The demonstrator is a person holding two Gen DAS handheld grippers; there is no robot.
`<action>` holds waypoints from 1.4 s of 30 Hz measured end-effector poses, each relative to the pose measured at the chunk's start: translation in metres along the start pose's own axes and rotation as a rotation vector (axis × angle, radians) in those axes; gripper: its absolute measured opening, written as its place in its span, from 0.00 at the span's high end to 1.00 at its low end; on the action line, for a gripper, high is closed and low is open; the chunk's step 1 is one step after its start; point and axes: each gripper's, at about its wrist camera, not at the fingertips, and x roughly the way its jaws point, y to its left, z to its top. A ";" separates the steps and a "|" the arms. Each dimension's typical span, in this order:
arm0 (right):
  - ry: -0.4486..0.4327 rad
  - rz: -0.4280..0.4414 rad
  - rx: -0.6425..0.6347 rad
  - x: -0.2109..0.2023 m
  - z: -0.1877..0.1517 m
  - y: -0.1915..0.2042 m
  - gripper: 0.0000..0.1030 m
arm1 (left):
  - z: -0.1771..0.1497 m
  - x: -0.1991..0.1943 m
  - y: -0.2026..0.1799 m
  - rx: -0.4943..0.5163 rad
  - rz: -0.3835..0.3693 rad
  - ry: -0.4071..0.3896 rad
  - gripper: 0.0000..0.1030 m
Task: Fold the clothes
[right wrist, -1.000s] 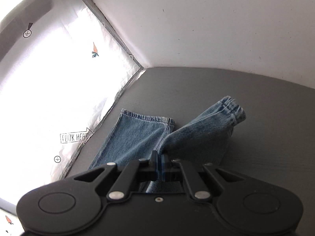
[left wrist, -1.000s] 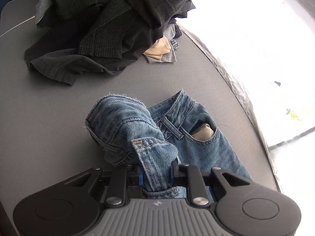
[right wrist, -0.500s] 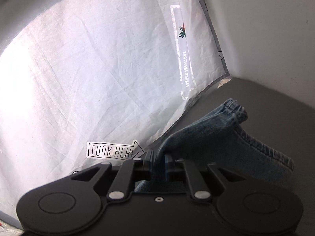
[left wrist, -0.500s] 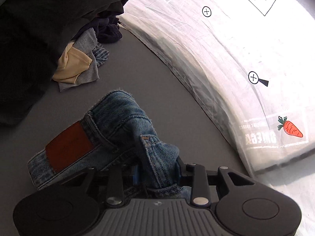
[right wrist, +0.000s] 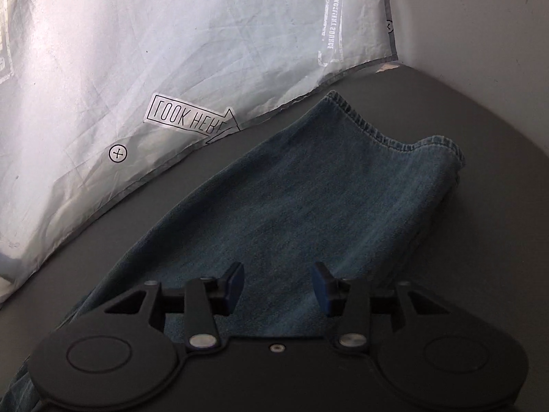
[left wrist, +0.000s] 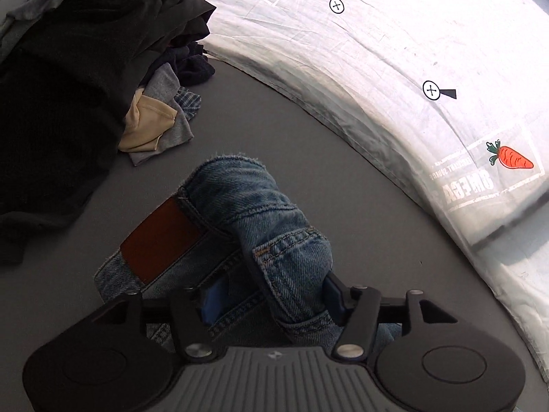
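A pair of blue jeans lies on the grey table [left wrist: 308, 130]. In the left wrist view its waistband [left wrist: 240, 199] is bunched up, with a brown leather patch [left wrist: 161, 240] facing me. My left gripper [left wrist: 272, 295] has its jaws opening around a raised denim fold; the left pad [left wrist: 210, 297] stands apart from the cloth. In the right wrist view a jeans leg [right wrist: 326, 189] lies flat, its hem [right wrist: 394, 140] at the far end. My right gripper [right wrist: 278, 285] hovers over the leg, its jaws opening with nothing between the pads.
A heap of dark clothes [left wrist: 68, 86] fills the far left, with beige and grey garments [left wrist: 151, 127] at its foot. A white printed plastic sheet [left wrist: 377, 68] [right wrist: 137, 68] runs along the table's far edge. A white wall [right wrist: 480, 17] stands at the right.
Both grippers were pinching denim and now stand apart. The jeans leg that hung bunched from the right gripper now lies flat. The left view has swung a little towards the clothes heap.
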 end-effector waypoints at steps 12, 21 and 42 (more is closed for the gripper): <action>0.025 0.058 -0.041 -0.026 -0.034 0.000 0.54 | 0.011 -0.044 0.014 0.016 0.000 -0.065 0.33; 0.084 0.124 -0.078 -0.025 -0.057 0.029 0.53 | -0.051 -0.030 0.003 0.118 -0.013 0.110 0.32; 0.032 0.069 0.208 0.005 -0.059 -0.046 0.49 | -0.156 0.027 -0.034 0.347 0.062 0.381 0.15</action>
